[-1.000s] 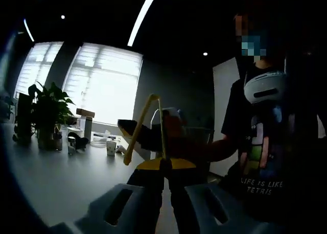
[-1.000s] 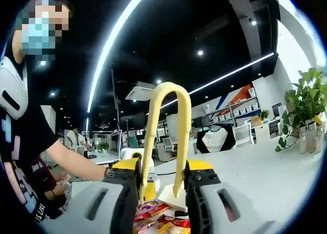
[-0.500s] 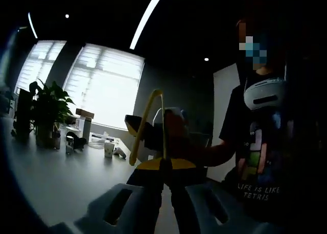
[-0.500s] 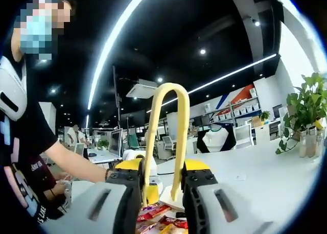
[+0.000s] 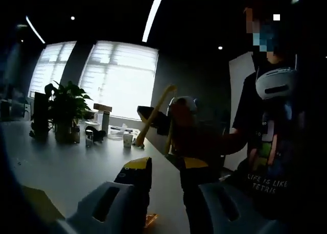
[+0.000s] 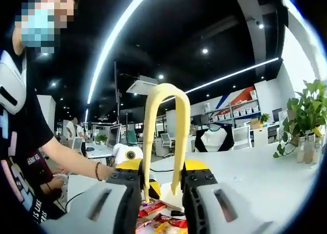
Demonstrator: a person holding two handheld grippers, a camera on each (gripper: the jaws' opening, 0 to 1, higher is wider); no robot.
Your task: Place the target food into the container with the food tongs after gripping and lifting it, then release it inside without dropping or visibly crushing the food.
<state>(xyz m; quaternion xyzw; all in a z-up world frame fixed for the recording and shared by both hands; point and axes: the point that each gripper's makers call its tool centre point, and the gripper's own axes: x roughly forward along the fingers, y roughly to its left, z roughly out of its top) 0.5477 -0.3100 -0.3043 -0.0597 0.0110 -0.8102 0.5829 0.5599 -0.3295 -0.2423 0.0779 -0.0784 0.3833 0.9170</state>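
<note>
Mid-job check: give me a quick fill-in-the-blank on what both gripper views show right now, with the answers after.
1. The right gripper is shut on the yellow ____.
2. Below its jaws lie colourful snack ____.
3. In the left gripper view, a potted ____ stands on the table by the bright windows.
4. The left gripper has its jaws ____, holding nothing.

Answers: tongs; packets; plant; open

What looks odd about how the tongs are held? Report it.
The tongs sit between the right gripper jaws with the closed bend up and away. Their gripping tips point down toward the snack packets, hidden between the jaws.
</note>
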